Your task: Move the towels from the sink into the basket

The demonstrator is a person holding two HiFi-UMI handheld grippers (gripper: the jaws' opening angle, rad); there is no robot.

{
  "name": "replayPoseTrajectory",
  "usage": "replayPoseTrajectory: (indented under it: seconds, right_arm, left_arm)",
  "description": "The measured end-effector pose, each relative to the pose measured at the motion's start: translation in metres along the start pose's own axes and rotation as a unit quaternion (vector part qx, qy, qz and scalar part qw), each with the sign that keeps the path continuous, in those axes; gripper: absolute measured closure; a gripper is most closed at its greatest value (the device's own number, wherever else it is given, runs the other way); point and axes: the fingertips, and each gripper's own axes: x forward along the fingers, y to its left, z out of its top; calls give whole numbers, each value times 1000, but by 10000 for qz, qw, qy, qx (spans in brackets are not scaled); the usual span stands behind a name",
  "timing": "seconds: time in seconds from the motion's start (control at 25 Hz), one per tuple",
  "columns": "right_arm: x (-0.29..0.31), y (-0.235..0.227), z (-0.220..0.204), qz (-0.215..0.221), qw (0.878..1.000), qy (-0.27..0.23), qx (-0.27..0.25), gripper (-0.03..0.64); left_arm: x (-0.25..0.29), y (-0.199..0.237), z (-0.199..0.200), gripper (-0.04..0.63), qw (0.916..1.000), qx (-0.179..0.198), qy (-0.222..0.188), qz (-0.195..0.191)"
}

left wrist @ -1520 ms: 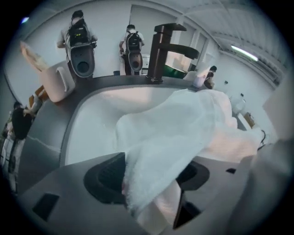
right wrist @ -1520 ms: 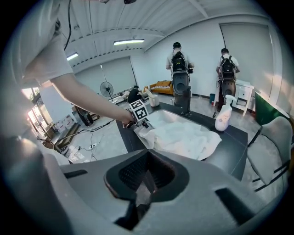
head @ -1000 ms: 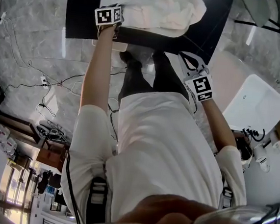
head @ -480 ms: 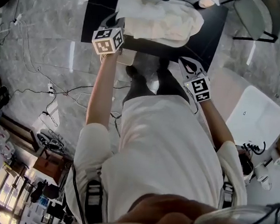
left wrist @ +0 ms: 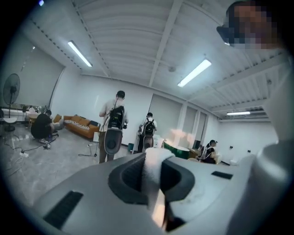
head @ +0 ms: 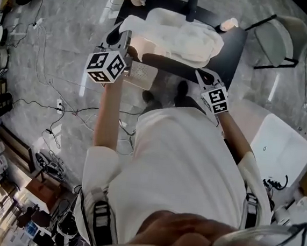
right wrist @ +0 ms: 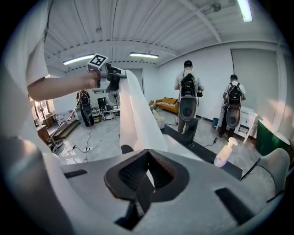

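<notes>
Bright, even light from ceiling tubes [left wrist: 195,72] (fisheye warping, dark vignetted corners), foreground softly blurred.

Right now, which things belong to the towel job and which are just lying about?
Job: white cloth towel pinched in left gripper; white towel heap on black counter.
Lying about: white plastic pump bottle; grey chair; black floor cables.

The floor [head: 253,94] between table [head: 234,46] and white basket [head: 281,143] lies open; a chair [head: 286,35] stands off the table's right end.
</notes>
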Motion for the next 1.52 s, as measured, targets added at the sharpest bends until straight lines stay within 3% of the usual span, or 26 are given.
replayPoseTrajectory:
  seconds: [0.32,0.48,0.68,1.16,1.52]
  right_arm:
    - [14,20,32,236,9987,-274,-365,620]
    - [27,41,56,459,9967,-392,-547,620]
    - [50,71,81,788,9927,-445,-799,620]
    - [82,126,80,1341,9844,-87,-1138,620]
    - [106,146,30,1694,9755,630,-1256,620]
  left_arm:
    - [-116,9,95,571,9969,159,-755,149]
    - [-170,19,105,571,9957,310,-793,370]
    - [-224,44,101,571,9926,226,-885,800]
    - [-283,92,25,571,9879,-105,-432,1485]
    - [-251,131,-113,571,9847,-361,480,1637]
